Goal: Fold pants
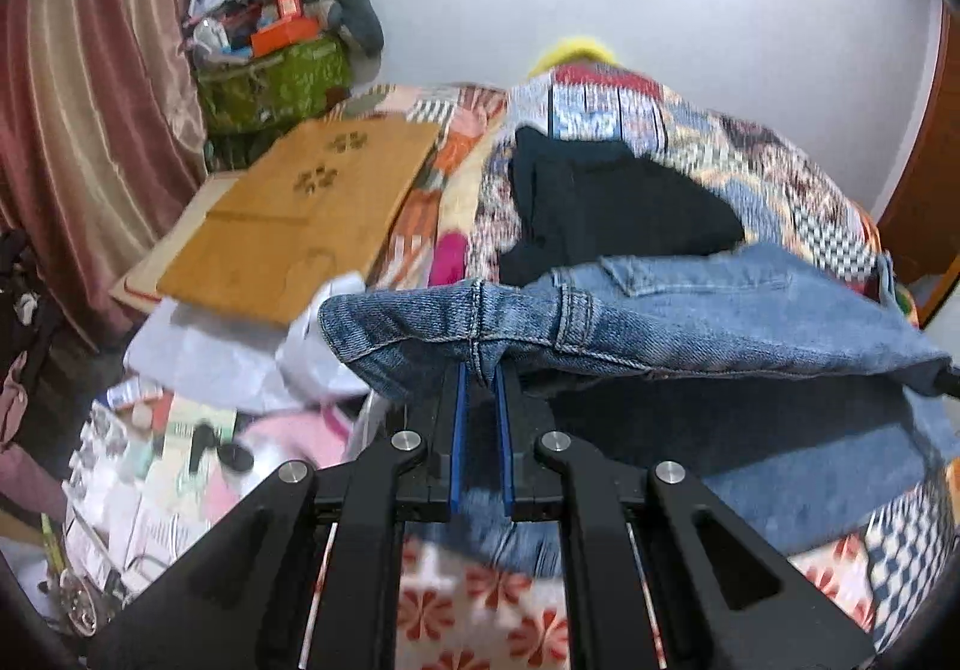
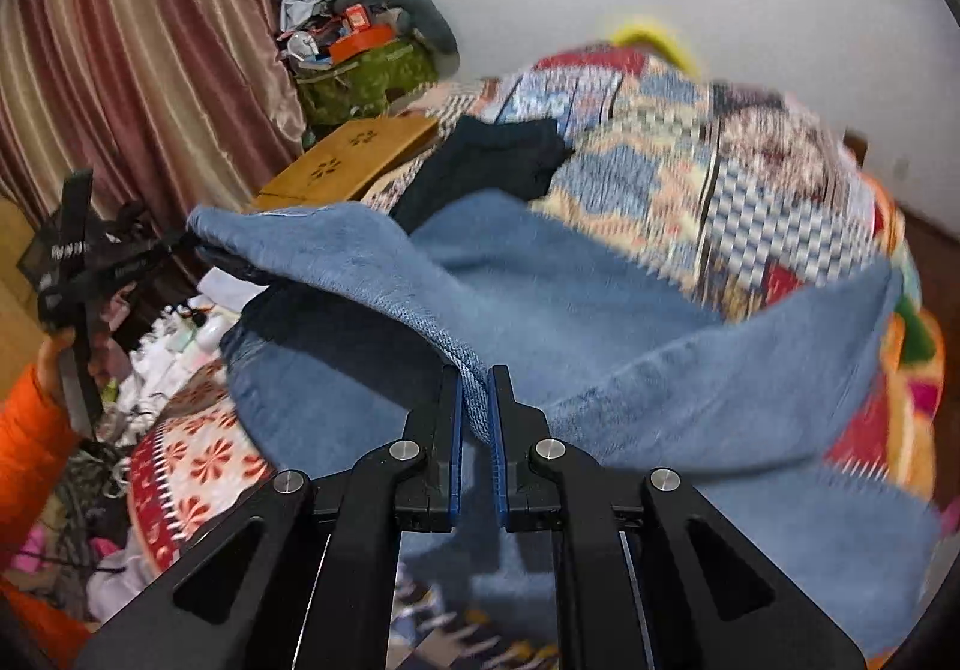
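At lower centre of both views, my left gripper [image 1: 480, 370] and right gripper [image 2: 476, 379] clamp the jeans [image 1: 690, 304]: heavy, floppy denim, best pinched at seams.

At my ten o'clock a wooden board [image 1: 300, 226] lies on the patchwork quilt [image 1: 750, 159]; a dark garment [image 1: 618, 202] sits at twelve.

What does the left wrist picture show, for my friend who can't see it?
The left gripper is shut on a seam of blue jeans, lifting them over a patchwork bedspread. A dark folded garment lies behind, and a wooden board sits to the left.
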The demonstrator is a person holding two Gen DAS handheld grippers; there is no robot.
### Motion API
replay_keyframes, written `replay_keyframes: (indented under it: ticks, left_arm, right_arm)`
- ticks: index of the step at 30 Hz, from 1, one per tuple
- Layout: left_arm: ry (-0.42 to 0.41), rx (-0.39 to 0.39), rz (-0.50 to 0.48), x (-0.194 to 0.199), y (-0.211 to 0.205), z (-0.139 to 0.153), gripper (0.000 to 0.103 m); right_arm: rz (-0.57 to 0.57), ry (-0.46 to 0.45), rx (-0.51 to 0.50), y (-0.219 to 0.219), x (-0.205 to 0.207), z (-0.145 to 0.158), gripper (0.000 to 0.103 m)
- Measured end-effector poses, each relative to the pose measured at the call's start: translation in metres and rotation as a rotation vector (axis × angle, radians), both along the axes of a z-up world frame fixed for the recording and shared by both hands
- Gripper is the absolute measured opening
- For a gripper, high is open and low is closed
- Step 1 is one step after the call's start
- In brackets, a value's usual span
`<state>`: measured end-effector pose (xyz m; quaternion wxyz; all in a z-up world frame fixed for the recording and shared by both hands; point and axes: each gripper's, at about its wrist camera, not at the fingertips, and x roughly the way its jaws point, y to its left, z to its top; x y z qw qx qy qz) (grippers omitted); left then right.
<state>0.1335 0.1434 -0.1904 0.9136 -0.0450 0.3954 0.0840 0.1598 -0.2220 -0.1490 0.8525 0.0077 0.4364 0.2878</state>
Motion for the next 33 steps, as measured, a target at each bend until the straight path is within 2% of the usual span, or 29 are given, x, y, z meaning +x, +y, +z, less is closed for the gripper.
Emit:
replay_keyframes:
  ticks: [5,11,15,16,19,21,22,24,33]
  left_arm:
    - [0.057,-0.015,-0.029,-0.016,-0.008,-0.007,0.009]
    - [0.017,-0.017,-0.057,-0.026,-0.014,0.013,0.010]
    - [0.005,-0.042,-0.045,-0.007,-0.015,0.023,0.021]
    - [0.003,-0.040,-0.041,0.000,-0.015,0.023,0.027]
    - [0.001,-0.025,-0.027,0.024,-0.019,0.024,0.043]
    - [0.002,-0.029,-0.029,0.042,-0.021,0.022,0.055]
    - [0.005,-0.029,-0.027,0.051,-0.023,0.021,0.065]
    - [0.010,-0.031,-0.027,0.071,-0.026,0.020,0.070]
    - [0.084,-0.040,-0.111,0.142,-0.061,-0.005,0.075]
  right_arm:
    - [-0.012,0.037,0.005,0.000,-0.011,-0.006,0.012]
    - [-0.025,0.048,0.026,-0.015,-0.019,0.008,0.013]
    - [-0.105,0.046,0.037,-0.044,-0.007,0.017,0.017]
    - [-0.125,0.045,0.028,-0.051,-0.003,0.018,0.017]
    - [-0.220,0.044,-0.003,-0.079,0.017,0.017,0.025]
    - [-0.308,0.050,-0.024,-0.100,0.035,0.013,0.046]
    - [-0.342,0.051,-0.029,-0.108,0.043,0.011,0.050]
    - [-0.443,0.062,-0.061,-0.127,0.065,0.004,0.067]
    - [-0.673,0.183,-0.078,-0.171,0.173,-0.050,0.069]
